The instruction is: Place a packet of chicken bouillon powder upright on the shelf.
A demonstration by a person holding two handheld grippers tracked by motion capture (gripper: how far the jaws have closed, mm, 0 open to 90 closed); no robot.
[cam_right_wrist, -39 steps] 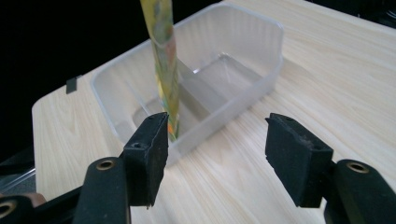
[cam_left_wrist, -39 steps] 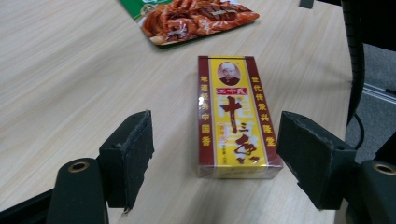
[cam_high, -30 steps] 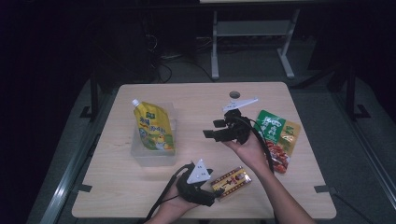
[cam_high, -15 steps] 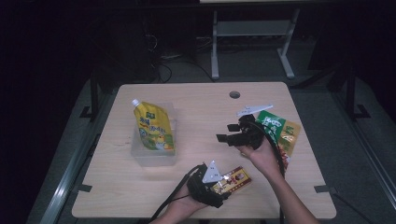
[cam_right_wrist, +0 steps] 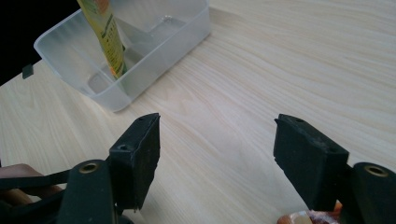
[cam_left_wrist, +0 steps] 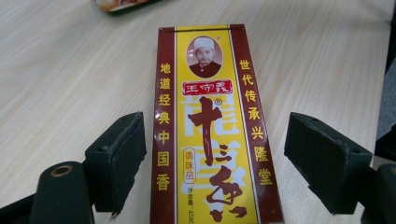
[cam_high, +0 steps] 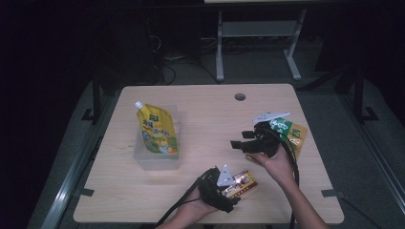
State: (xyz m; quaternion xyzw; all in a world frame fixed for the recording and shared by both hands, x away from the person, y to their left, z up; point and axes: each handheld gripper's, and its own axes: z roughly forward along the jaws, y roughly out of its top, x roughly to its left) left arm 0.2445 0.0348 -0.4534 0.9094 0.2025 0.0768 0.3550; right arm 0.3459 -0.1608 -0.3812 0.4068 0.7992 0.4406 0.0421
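Near the table's point(cam_high: 200, 102) front edge, the left gripper point(cam_left_wrist: 215, 154) has just been widening its jaws around the spice box point(cam_left_wrist: 212, 126), pads clear of it; the box's near end is cut off. The right gripper point(cam_right_wrist: 217, 158), by the right edge, has been opening too, empty, and partly hides the green packet point(cam_high: 286, 130).

Spice box point(cam_left_wrist: 212, 135): yellow w/ maroon edges.

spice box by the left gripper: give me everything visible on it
The spice box is a slim, flat rectangular carton, seemingly glossy card: yellow centre panel, dark red side bands with yellow Chinese characters, a small portrait at its far end, large dark red brushwork below. It lies face up on the wooden table, near the front edge in the high view. The left gripper straddles it, jaws having just been opening; one pad sits close beside its edge, the other stands clear, neither visibly pressing.
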